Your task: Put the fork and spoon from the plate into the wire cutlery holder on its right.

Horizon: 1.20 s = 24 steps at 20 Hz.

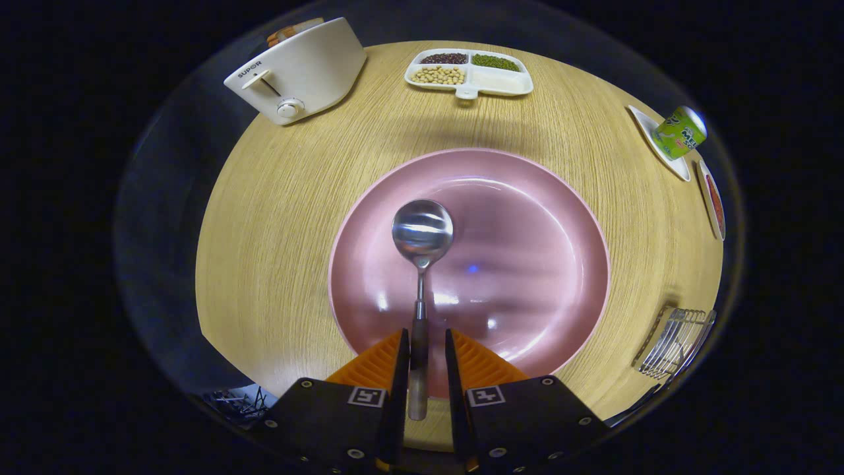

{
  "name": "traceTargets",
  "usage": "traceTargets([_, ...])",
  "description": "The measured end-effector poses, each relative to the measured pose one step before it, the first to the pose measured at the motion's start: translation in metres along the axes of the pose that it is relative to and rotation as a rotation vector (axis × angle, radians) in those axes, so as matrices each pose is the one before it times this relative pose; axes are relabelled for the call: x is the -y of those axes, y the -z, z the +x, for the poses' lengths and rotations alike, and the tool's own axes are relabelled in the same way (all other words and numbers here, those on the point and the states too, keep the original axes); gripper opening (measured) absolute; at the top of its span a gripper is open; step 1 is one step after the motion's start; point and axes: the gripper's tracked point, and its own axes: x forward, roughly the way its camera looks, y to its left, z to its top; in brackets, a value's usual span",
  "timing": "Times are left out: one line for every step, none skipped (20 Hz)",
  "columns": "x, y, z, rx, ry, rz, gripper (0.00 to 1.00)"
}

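A metal spoon (422, 231) lies on the pink plate (527, 198), bowl pointing away from me. Its handle runs back over the plate's near rim and in between my fingers. My gripper (425, 349) is open around that handle. The handle sits close against the left finger, and a narrow gap shows between it and the right finger. The wire cutlery holder (676, 343) stands on the table to the right of the plate, near the table's edge. What is inside the holder I cannot tell.
The round wooden table (277, 231) carries a white toaster (300, 72) at the far left. A divided white tray of beans (469, 71) sits beyond the plate. At the far right a green can (682, 132) rests on a small white dish, with another small dish (713, 198) beside it.
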Motion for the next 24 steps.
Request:
traceTargets([0.00260,-0.00038,0.00181,0.00466,0.00927,0.00498,0.27])
traceTargets([0.00091,-0.00006,0.00221,0.00245,0.00047,0.00581,0.18])
traceTargets([-0.00327,-0.00045,-0.00115,0.00298,-0.01648,0.00592,0.13])
traceTargets([0.00058,0.00095,-0.00229,-0.00119,-0.00042,0.00285,0.10])
traceTargets([0.00237,0.00040,-0.00292,0.00654,-0.00138,-0.00343,0.09])
traceTargets([0.00340,-0.00156,-0.00413,0.02048,-0.00096,-0.00278,0.07])
traceTargets([0.00408,-0.00204,-0.00947,0.02053,0.00125,0.00021,0.07])
traceTargets([0.00495,-0.00002,-0.00541,0.01629,0.00075,0.00598,0.07])
traceTargets([0.00559,0.00081,-0.00762,0.01436,-0.00057,0.00995,0.07])
traceTargets([0.00677,0.00119,-0.00777,0.01089,0.00363,0.00806,0.07])
traceTargets([0.00863,0.00164,-0.00813,0.01027,0.00557,0.00863,0.07])
traceTargets([0.00849,0.00178,-0.00769,0.01009,0.00586,0.01242,0.07])
traceTargets([0.00949,0.00213,-0.00847,0.00856,0.00381,0.01377,0.07])
traceTargets([0.01121,0.00290,-0.00873,0.00831,0.00492,0.02090,0.07])
traceTargets([0.00990,0.00197,-0.00771,0.00513,0.00482,0.02195,0.07])
traceTargets([0.01060,0.00240,-0.00848,0.00592,0.00455,0.01892,0.07])
traceTargets([0.01070,0.00206,-0.00745,0.00769,0.00883,0.01902,0.07])
traceTargets([0.01275,0.00230,-0.00807,0.00772,0.00877,0.01577,0.07])
traceTargets([0.01235,0.00015,-0.00721,0.00842,0.01006,0.01977,0.07])
traceTargets([0.01032,0.00156,-0.00494,0.00541,0.00815,0.01825,0.07])
traceTargets([0.01039,0.00072,-0.00564,0.00615,0.01005,0.02008,0.07])
traceTargets([0.01245,0.00151,-0.00589,0.00523,0.01107,0.01559,0.07])
traceTargets([0.01292,0.00002,-0.00467,0.00604,0.01337,0.01555,0.07])
traceTargets([0.01094,0.00060,-0.00300,0.00394,0.01254,0.01178,0.06])
